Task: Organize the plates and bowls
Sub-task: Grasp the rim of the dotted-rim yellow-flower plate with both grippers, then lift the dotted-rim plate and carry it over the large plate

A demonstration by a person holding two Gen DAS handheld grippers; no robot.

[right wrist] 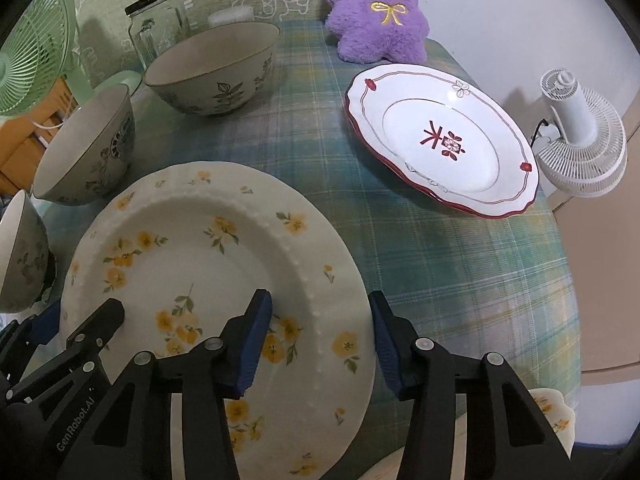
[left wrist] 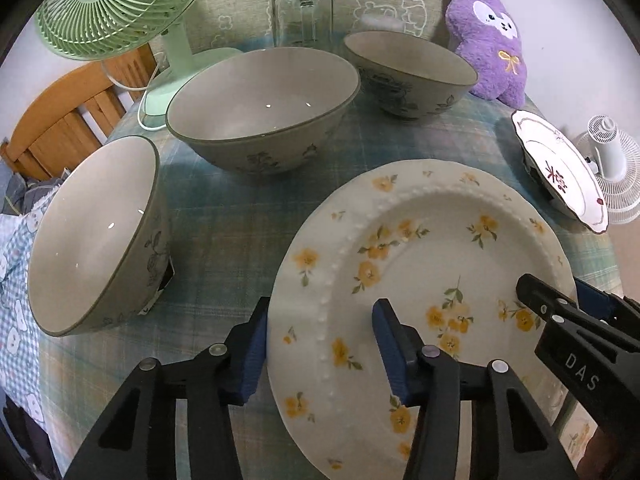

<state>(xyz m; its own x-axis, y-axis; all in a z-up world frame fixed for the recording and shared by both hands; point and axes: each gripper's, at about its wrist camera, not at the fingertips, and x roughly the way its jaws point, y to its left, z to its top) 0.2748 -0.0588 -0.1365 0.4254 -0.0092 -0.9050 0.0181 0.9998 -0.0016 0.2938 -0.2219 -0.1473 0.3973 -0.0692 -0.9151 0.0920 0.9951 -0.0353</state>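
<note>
Both grippers sit on the flowered plate, which lies at the near edge of the plaid tablecloth. Left gripper straddles the plate's left rim, jaws spread, one pad outside the rim and one over the plate face; can't tell if the pads touch it. Right gripper is the same on the right rim, jaws wide, no squeeze visible. Three grey-green bowls: large bowl centre, small bowl behind it to the right, third bowl tilted at the left edge. Red-trimmed plate lies well apart to the right, near the white fan.
</note>
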